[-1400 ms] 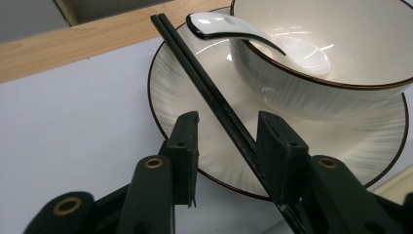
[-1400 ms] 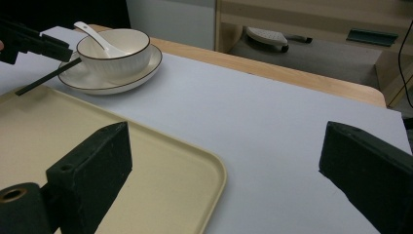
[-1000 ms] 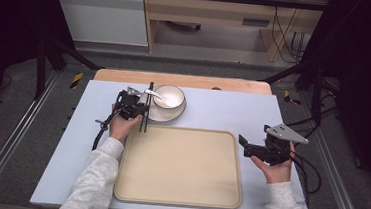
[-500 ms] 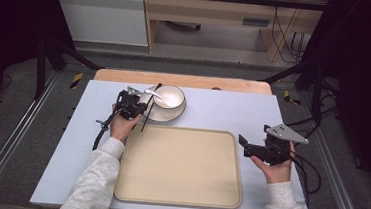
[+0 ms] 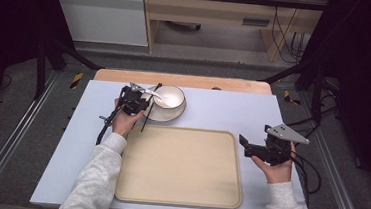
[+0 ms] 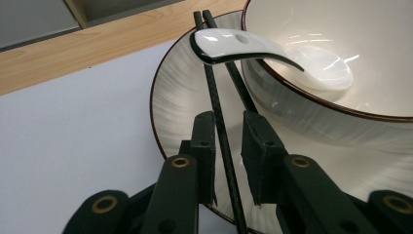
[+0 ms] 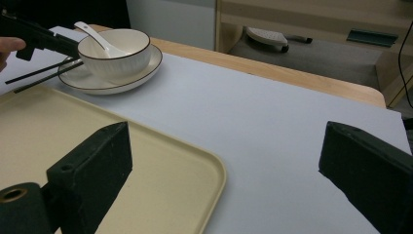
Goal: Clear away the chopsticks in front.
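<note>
Your left gripper [image 6: 228,146] has its fingers pinching the black chopsticks [image 6: 220,126], which lie across the saucer [image 6: 180,105] beside the bowl [image 5: 169,96]. Next, I judge, lift them toward the tray [image 5: 178,166]. Your right gripper [image 5: 250,148] hovers, fingers spread wide.

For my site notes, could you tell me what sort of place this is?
Probably a lab data-recording station: a dark metal frame surrounds the table, and a person holds cabled grippers, left gripper and right gripper, over staged tableware.
</note>
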Demonstrator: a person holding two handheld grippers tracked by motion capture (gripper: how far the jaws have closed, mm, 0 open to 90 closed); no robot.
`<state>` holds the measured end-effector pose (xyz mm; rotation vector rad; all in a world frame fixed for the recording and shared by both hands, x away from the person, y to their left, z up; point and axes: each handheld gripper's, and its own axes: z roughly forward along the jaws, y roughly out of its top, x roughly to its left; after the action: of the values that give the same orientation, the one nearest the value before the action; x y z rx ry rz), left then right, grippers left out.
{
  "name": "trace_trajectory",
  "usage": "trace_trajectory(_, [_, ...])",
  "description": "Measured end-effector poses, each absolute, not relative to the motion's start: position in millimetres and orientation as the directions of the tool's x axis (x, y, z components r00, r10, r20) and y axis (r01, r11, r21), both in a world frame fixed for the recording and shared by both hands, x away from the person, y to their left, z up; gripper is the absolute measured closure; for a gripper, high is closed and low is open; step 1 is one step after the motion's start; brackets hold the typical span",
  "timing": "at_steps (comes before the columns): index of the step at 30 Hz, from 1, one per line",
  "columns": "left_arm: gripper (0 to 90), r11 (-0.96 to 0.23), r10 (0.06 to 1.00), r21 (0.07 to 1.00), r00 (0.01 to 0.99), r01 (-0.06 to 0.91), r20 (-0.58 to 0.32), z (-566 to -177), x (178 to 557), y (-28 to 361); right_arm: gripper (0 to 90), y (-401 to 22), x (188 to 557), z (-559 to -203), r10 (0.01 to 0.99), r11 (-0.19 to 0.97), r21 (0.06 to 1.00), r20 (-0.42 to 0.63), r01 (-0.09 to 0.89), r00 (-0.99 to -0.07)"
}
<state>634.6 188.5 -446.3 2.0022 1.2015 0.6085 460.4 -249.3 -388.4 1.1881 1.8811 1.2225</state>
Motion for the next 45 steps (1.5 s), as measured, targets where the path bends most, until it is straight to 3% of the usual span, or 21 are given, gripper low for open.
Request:
trace_trajectory(20, [85.6, -0.308, 0.899, 0.755, 0.437, 0.579, 0.032, -456.7, 639.1, 186.7, 5.8, -248.4, 461.1, -389.4, 0.904, 0.183, 0.914, -0.011, 0.363, -0.428])
trace_trajectory(45, [85.8, -0.26, 0.93, 0.764, 0.366, 0.591, 0.033, -439.3, 623.8, 200.0, 5.9, -250.5, 459.3, -387.3, 0.906, 0.176, 0.919, -0.011, 0.353, -0.422])
